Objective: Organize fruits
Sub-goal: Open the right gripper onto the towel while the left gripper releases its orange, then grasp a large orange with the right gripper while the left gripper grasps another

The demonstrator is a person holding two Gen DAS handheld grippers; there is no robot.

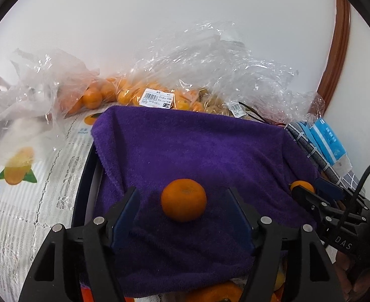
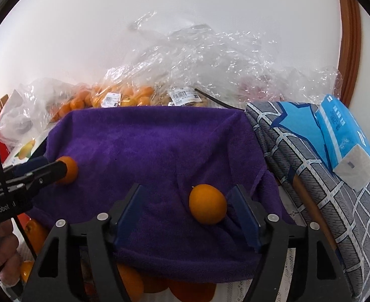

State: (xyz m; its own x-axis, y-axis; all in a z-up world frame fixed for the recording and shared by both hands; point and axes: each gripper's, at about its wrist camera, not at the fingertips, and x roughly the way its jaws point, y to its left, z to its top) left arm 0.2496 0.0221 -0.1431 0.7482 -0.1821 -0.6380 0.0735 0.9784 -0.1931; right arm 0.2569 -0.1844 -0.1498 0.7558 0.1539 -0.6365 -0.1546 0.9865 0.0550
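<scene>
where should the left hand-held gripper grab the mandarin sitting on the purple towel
Grip the mandarin across its widest middle, one pad on each side. It sits stem-end up and slightly flattened on the soft purple towel, so its round flanks are the firmest hold. Come from the near side, angled down: the left hand-held gripper is already open and roughly centred on it.

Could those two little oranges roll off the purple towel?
Yes, maybe. The round orange tangerine sits loose on the soft purple towel between the open left gripper, touching neither finger, so a nudge could roll it. The smaller oval orange fruit lies close to one finger of the open right gripper, near the towel's edge, and a bump might send it off.
</scene>
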